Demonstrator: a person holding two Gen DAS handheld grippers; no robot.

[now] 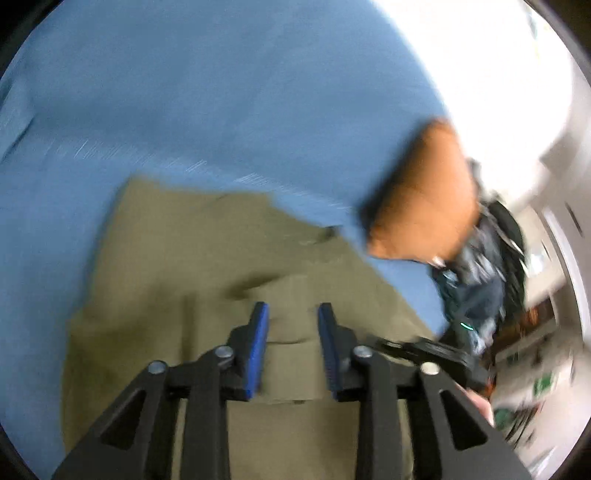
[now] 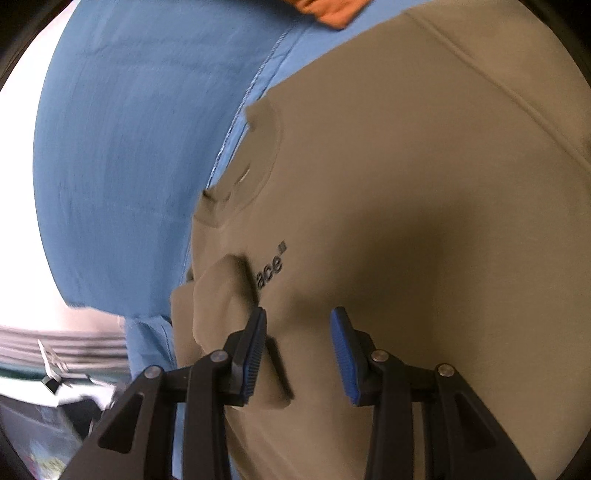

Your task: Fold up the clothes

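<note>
An olive-green T-shirt lies on a blue cloth-covered surface. In the right wrist view the shirt shows its collar at the left and small dark lettering near the chest. My left gripper is open and empty just above the shirt's fabric. My right gripper is open and empty over the shirt, next to a folded-over flap of sleeve. Both views are motion-blurred.
An orange garment lies on the blue cloth to the right of the shirt; its edge shows in the right wrist view. A dark patterned pile sits beyond it at the surface's edge. Room clutter lies off the right side.
</note>
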